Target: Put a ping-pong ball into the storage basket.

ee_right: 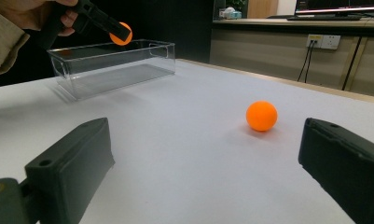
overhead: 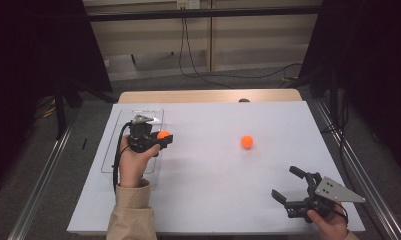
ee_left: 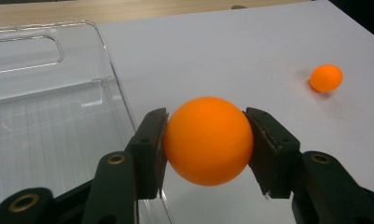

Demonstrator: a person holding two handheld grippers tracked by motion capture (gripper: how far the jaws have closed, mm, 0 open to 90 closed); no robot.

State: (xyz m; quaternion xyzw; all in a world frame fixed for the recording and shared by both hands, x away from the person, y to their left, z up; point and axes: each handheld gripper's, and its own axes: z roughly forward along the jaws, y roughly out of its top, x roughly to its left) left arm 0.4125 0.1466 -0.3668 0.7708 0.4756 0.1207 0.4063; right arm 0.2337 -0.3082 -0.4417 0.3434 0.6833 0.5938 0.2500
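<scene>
**Left gripper holds orange ball beside clear bin**

At the table's left, the left gripper (overhead: 160,137) clamps an orange ball (overhead: 163,134) at the right edge of the clear plastic bin (overhead: 119,150). A second orange ball (overhead: 246,141) lies on the white table (overhead: 213,170), right of centre. At the near right corner, the right gripper (overhead: 287,184) rests with jaws spread, nothing between them.

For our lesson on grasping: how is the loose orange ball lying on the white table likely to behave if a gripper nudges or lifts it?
The loose orange ball is round and smooth on the flat table, so a nudge would probably send it rolling. It looks small and likely light. Its twin, the held ball, sits pinched in the left gripper, touched only at its two sides, so an off-centre squeeze might pop it out.
</scene>
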